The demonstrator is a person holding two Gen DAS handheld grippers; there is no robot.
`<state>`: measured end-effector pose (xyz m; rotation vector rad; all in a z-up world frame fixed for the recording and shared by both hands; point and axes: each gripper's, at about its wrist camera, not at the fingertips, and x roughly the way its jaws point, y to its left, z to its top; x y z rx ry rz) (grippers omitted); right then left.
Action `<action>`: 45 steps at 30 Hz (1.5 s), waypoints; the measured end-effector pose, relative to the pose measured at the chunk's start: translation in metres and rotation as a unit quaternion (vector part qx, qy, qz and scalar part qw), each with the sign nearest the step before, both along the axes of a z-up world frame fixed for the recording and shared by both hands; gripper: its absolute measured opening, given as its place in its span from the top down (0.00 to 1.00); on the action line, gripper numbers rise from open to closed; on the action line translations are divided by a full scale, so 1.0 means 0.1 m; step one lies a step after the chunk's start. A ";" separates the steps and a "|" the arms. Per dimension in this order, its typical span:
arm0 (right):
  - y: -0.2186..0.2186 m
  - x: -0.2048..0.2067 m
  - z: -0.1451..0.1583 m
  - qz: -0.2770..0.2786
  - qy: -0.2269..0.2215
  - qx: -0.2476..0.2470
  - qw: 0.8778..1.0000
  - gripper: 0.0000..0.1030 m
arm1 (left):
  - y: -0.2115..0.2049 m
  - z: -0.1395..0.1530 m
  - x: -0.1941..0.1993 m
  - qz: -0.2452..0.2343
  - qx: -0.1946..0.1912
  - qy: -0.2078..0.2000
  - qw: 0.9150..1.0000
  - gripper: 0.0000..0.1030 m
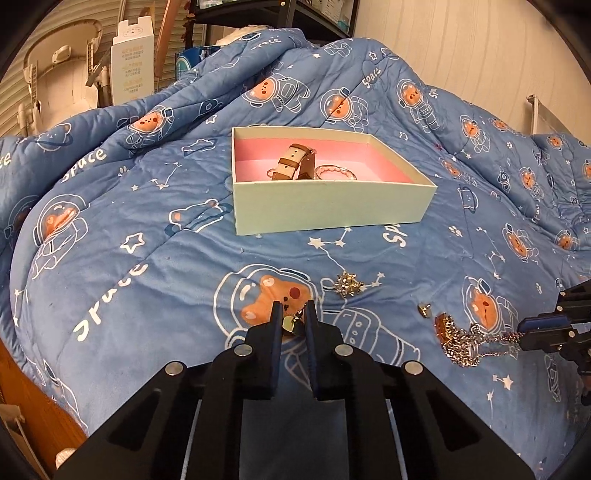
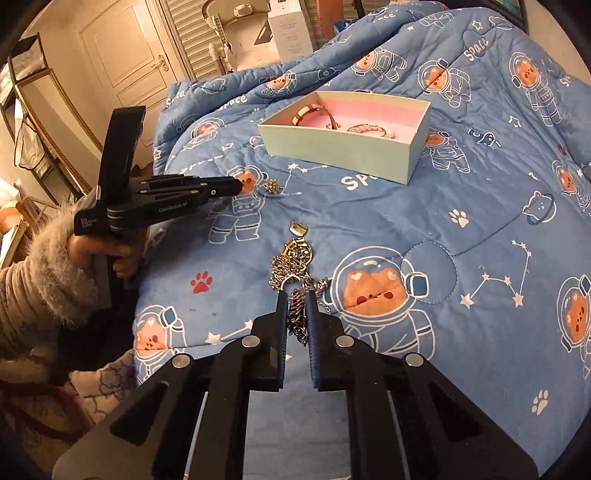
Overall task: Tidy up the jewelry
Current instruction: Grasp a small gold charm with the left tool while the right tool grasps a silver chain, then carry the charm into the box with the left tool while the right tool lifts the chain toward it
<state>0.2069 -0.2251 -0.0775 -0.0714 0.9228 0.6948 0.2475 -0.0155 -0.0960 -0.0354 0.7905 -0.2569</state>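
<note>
A pale green box (image 1: 325,206) with a pink lining sits on the blue quilt. It holds a brown-strap watch (image 1: 295,162) and a pink bracelet (image 1: 334,171). My left gripper (image 1: 291,310) is shut on a small gold piece (image 1: 290,324) low on the quilt. A sparkly brooch (image 1: 347,284) and a small gold charm (image 1: 424,309) lie loose to its right. My right gripper (image 2: 296,297) is shut on a silver chain necklace (image 2: 295,258), which trails forward over the quilt. The same box (image 2: 332,146), brooch (image 2: 272,189) and charm (image 2: 298,229) show in the right wrist view, with the left gripper (image 2: 238,186) at left.
The space-print quilt (image 1: 147,295) bunches into high folds behind the box. A hand in a furry sleeve (image 2: 48,273) holds the left gripper. A white carton (image 1: 132,62), a slatted shutter (image 2: 184,33) and a door (image 2: 122,48) stand beyond the bed's far edge.
</note>
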 end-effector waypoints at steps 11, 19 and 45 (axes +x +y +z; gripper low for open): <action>0.06 -0.04 0.53 -0.005 -0.032 0.048 0.998 0.90 | 0.00 0.29 -0.28 -0.007 -0.025 -0.021 0.999 0.89; 0.14 -0.01 1.00 0.001 -0.076 0.062 0.995 0.90 | -0.03 0.60 -0.33 -0.017 -0.029 -0.044 0.998 0.89; 0.37 0.43 2.23 0.006 -0.218 0.049 0.975 0.90 | -0.22 1.57 0.03 -0.063 -0.019 -0.124 0.990 0.89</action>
